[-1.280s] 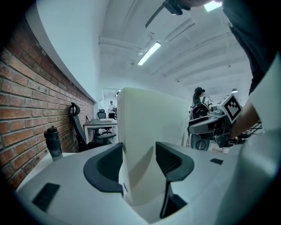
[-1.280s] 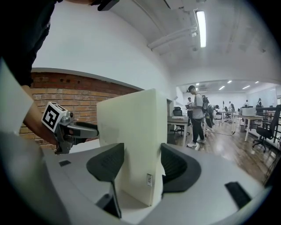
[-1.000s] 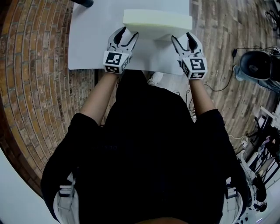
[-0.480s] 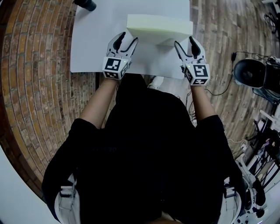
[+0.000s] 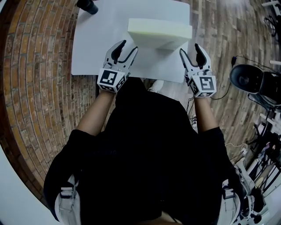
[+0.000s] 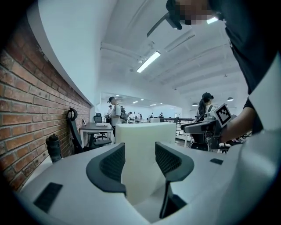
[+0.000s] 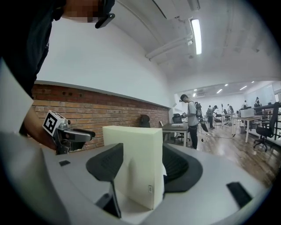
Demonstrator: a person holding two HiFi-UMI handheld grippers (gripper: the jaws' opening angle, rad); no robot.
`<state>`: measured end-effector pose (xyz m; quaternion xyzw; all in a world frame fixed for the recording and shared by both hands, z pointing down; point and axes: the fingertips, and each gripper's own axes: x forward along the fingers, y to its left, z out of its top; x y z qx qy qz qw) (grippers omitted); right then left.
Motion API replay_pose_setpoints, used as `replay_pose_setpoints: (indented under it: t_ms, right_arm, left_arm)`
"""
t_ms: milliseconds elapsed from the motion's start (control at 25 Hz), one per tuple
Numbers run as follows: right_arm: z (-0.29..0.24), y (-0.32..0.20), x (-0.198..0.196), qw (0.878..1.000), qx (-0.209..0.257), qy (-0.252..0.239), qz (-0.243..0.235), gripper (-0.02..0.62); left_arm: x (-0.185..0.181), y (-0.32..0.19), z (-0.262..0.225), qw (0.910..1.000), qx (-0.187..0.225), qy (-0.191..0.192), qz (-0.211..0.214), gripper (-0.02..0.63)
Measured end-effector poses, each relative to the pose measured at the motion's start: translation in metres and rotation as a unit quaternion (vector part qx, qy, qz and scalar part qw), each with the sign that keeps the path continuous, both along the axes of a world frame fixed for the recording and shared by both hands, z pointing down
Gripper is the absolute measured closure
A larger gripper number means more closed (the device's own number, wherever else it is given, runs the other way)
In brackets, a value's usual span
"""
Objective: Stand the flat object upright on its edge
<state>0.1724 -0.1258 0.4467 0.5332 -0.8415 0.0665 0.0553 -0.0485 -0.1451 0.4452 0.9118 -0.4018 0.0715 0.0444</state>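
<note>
The left gripper (image 5: 128,47) has its jaws spread wide and holds nothing. In its own view the two dark ribbed pads (image 6: 112,161) frame the foam block (image 6: 141,147), which stands just ahead of them. The right gripper (image 5: 189,49) is likewise spread and empty, and its pads (image 7: 106,163) flank the block's end from the other side. From the head view both grippers sit close in front of the block, one near each lower corner. Whether either fingertip brushes the foam is hard to tell from above; they look just clear of it.

The block (image 5: 160,31) is a thick rectangular slab of pale cream foam, matte and plain. It stands upright on one long edge, with its narrow top face up and a broad face turned toward the grippers. A small sticker (image 7: 150,189) shows low on the end nearest the right gripper.

The block rests on a white bench (image 5: 90,55) that runs beyond and to both sides of the grippers. Far beyond the left gripper, at the bench's corner, stands a dark bottle (image 5: 87,6). Brick-patterned flooring (image 5: 35,88) lies out past the left gripper.
</note>
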Motion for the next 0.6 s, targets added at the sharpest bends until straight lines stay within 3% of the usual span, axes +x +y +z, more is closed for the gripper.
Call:
replay_pose_setpoints:
  t_ms: [160,440,600]
  right_arm:
    - [-0.023,0.007,-0.007,1.0,0.002,-0.011,-0.007,0.365]
    - [-0.069,0.02,-0.048,0.994,0.041,-0.041,-0.089,0.485]
    - [-0.099,0.028,-0.068,0.99,0.061,-0.05,-0.113,0.572]
  left_arm:
    - [0.012,0.012,-0.026,0.9996,0.02,0.011,0.018,0.432]
    - [0.036,0.026,-0.076,0.9964,0.047,0.05,0.05,0.523]
    - [0.046,0.036,-0.096,0.9945,0.062,0.051,0.066,0.567]
